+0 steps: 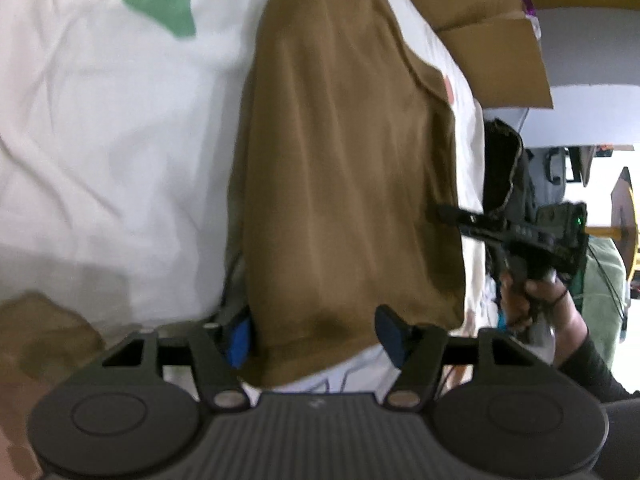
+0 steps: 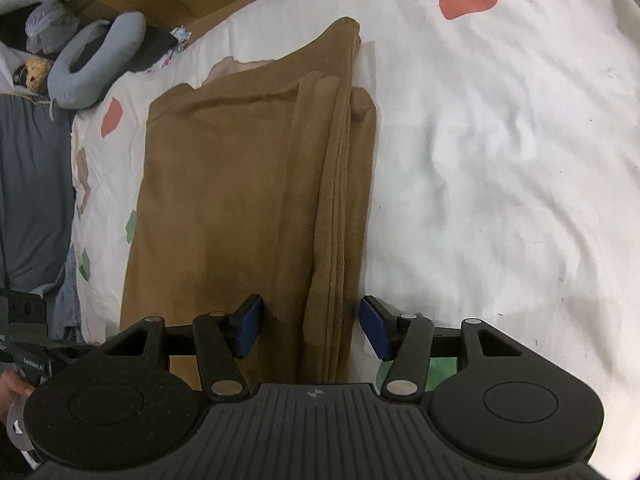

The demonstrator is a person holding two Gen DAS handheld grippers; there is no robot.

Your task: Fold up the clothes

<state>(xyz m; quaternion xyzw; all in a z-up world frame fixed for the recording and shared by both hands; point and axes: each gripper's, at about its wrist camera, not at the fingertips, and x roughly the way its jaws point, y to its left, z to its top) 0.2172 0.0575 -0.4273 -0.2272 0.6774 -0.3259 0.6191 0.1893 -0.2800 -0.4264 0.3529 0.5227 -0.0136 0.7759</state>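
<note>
Garment: a brown garment [image 2: 248, 200], folded into a long strip, lies flat on the white bed sheet [image 2: 500, 160]. In the right wrist view it runs from the near edge, under the gripper, toward the far left; several stacked layer edges show along its right side.
Garment in left view: the same brown garment [image 1: 344, 168] fills the middle, running from near to far, with its near end hanging slightly over the edge of the sheet [image 1: 100, 140].
Left gripper: the left gripper [image 1: 316, 336] stands open over the near end of the garment. 1 blue pad sits at the cloth's left border, the other above its near right corner; neither pad presses the cloth.
Right gripper: the right gripper [image 2: 312, 330] also stands open, its 2 blue pads astride the layered right edge of the garment, with a gap on each side. The right pad hangs over bare sheet just beside the cloth.
Other gripper seen from left: the right gripper shows at the far right of the left wrist view, its tip at the garment's right border, held by a hand [image 1: 536, 300] in a dark sleeve.
Sheet: white with scattered green and red patches.
Surroundings: a grey neck pillow [image 2: 92, 64] lies at the far left beyond the sheet; brown cardboard [image 1: 492, 40] stands at the far side.
</note>
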